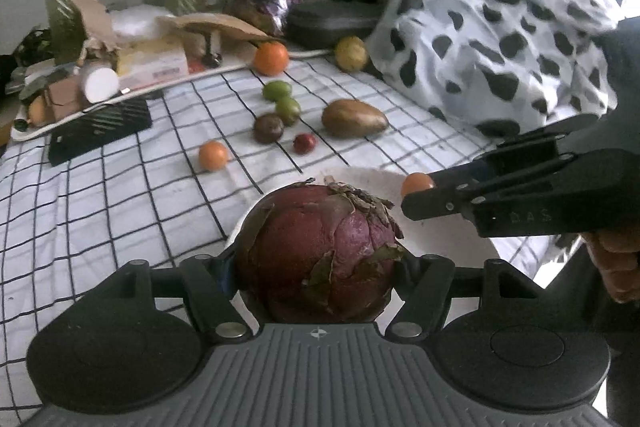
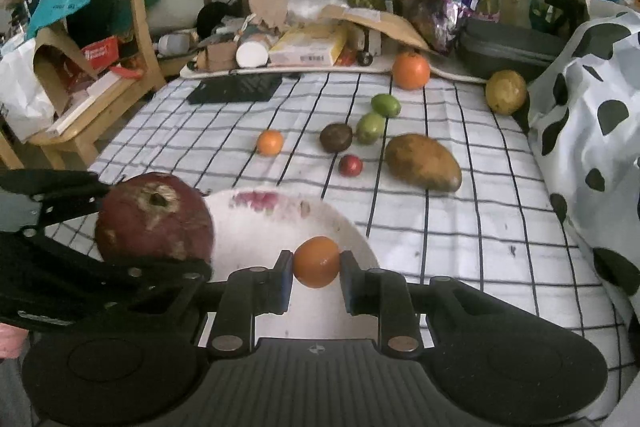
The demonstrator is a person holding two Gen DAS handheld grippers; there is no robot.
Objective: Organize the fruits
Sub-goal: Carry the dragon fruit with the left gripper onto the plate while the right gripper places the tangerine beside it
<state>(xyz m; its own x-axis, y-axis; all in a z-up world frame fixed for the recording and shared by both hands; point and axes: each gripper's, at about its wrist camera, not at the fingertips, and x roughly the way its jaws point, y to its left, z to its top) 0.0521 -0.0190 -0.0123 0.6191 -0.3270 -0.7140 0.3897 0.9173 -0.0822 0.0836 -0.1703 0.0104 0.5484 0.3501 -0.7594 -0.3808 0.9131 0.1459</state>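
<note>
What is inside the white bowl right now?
Nothing visible lies in the white bowl; pink stains mark its far wall. The left gripper holds the dragon fruit and the right gripper the small orange above it. Its near floor is hidden behind the grippers.

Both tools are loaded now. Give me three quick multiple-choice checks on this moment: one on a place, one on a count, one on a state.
1. Where is the small orange fruit held by the right tool?
A. above the white plate
B. beside the mango
C. on the wooden chair

2. How many green fruits lie on the checked cloth?
A. one
B. two
C. four

3. What is the state of the left tool?
A. open and empty
B. shut on a mango
C. shut on the dragon fruit

Answers:
1 A, the plate shows right behind the held fruit.
2 B, two green fruits lie side by side.
3 C, the pads press both its sides.
</note>
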